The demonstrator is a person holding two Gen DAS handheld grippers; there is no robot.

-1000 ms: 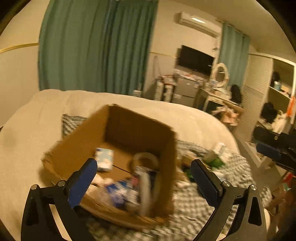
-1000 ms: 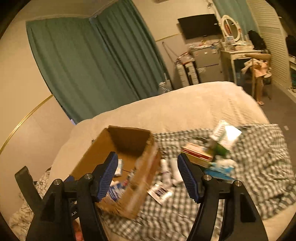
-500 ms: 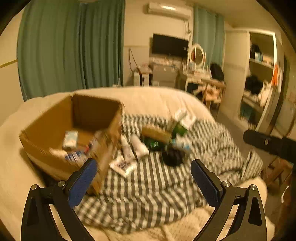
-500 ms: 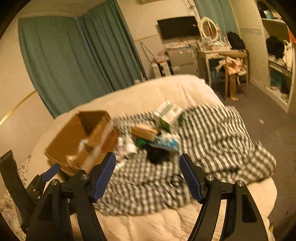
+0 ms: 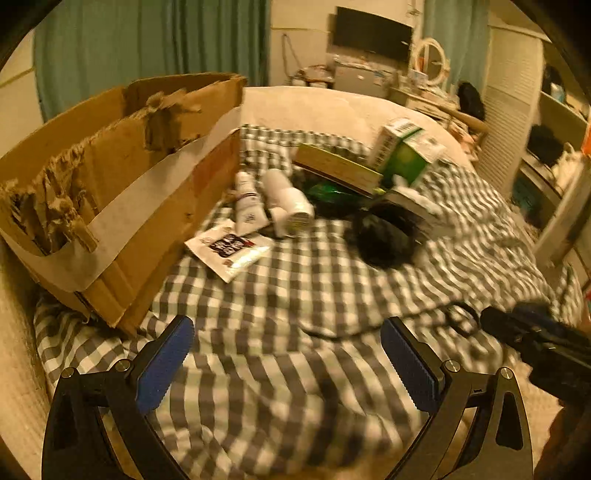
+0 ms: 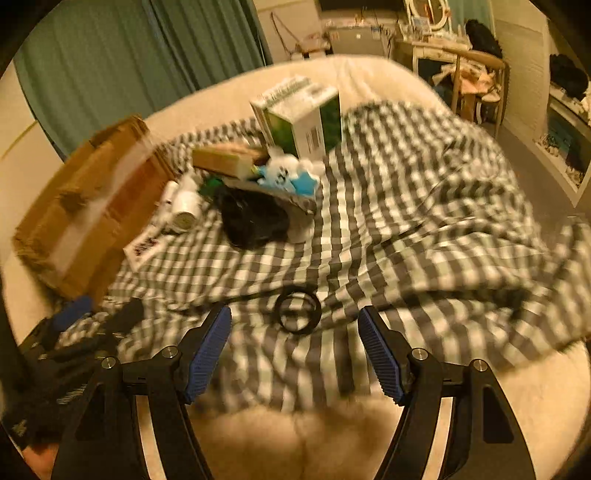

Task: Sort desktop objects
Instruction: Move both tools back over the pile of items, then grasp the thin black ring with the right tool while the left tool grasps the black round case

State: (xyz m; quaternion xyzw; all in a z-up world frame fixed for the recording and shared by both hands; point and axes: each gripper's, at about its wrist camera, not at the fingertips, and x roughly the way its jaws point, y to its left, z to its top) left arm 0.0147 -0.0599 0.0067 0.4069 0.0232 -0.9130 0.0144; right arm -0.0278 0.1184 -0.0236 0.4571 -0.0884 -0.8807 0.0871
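A torn cardboard box [image 5: 122,192] [image 6: 85,206] stands at the left on a grey checked cloth [image 5: 295,295] [image 6: 406,221] spread over a bed. Right of the box lie two white tubes [image 5: 284,195] [image 6: 184,206], a flat printed packet [image 5: 231,249], a book [image 5: 336,166], a green-and-white carton [image 5: 404,151] [image 6: 303,114], a blue-and-white pack [image 6: 291,177] and a black bundle [image 5: 384,236] [image 6: 255,218]. A black ring [image 6: 297,309] with a cord lies just beyond my right gripper [image 6: 294,350]. My left gripper [image 5: 286,365] hovers over the cloth near the box's corner. Both are open and hold nothing.
The bed's cream cover [image 6: 332,435] shows at the near edge. Green curtains [image 5: 166,40], a wall television [image 5: 373,33], a cluttered desk with a round mirror [image 5: 430,62], a chair [image 6: 476,81] and shelves [image 5: 554,129] stand beyond the bed.
Both grippers have swung away from the box and dropped lower and closer to the checked cloth and the pile of objects. Their jaws stay open.
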